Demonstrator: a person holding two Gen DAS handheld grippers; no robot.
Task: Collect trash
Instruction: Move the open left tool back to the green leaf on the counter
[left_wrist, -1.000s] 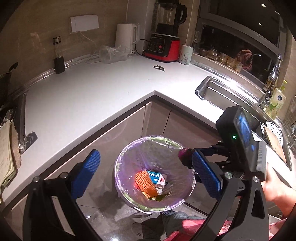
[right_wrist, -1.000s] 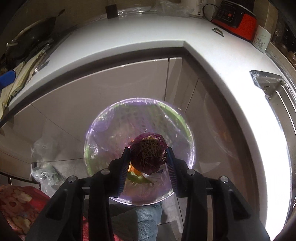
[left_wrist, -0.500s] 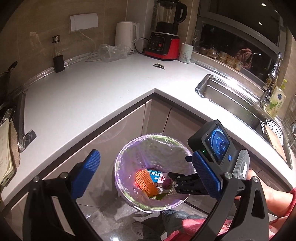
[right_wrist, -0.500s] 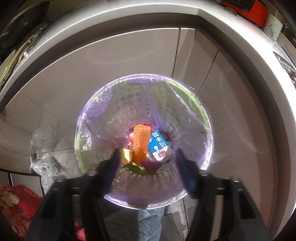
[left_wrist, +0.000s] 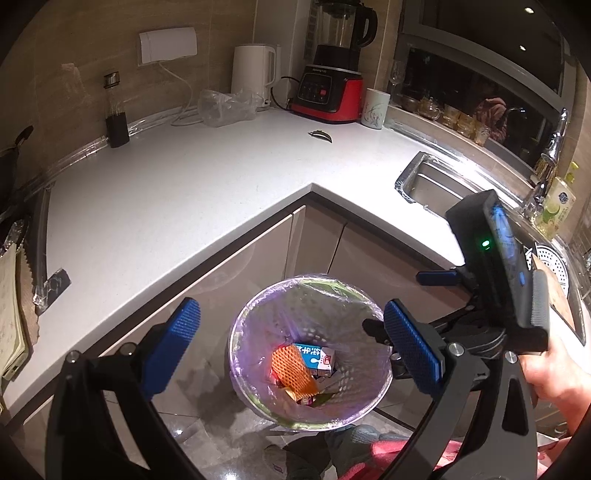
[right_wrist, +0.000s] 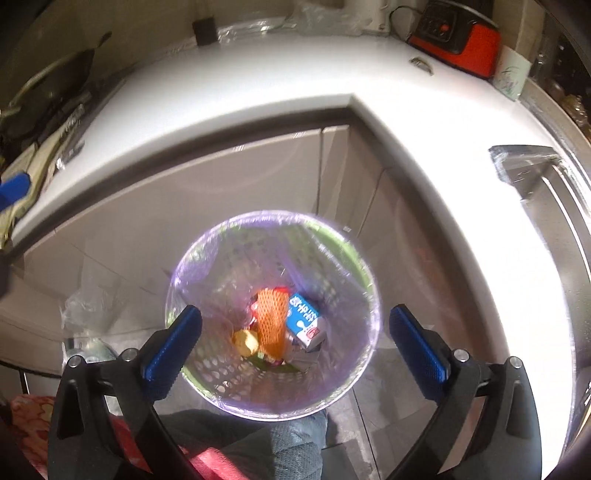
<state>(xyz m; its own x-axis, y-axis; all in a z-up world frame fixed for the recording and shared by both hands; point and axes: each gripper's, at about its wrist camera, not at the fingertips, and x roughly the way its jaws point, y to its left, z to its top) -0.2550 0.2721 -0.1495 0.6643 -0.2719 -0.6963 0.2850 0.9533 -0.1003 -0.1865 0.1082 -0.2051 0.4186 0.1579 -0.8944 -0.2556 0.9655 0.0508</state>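
Note:
A round trash bin (left_wrist: 240, 373) lined with a clear purple bag stands on the floor by the corner cabinets; it also shows in the right wrist view (right_wrist: 207, 387). Inside lie an orange foam net (right_wrist: 272, 317), a blue and white milk carton (right_wrist: 304, 319) and a yellowish scrap (right_wrist: 245, 341). My left gripper (left_wrist: 291, 343) is open and empty above the bin. My right gripper (right_wrist: 295, 347) is open and empty above the bin; its body (left_wrist: 495, 266) shows in the left wrist view. A small dark scrap (left_wrist: 320, 135) and a crumpled clear plastic bag (left_wrist: 225, 107) lie on the counter.
The white L-shaped counter (left_wrist: 166, 192) carries a kettle (left_wrist: 255, 75), a red blender (left_wrist: 332, 88), a mug (left_wrist: 376, 108) and a dark bottle (left_wrist: 116, 114). A steel sink (left_wrist: 436, 184) with a tap is at the right. Cabinet doors (left_wrist: 314, 243) stand behind the bin.
My right gripper held a purple onion over the bin, opened and let it drop in. It has since risen and pulled back, jaws wide. The left gripper stayed put.

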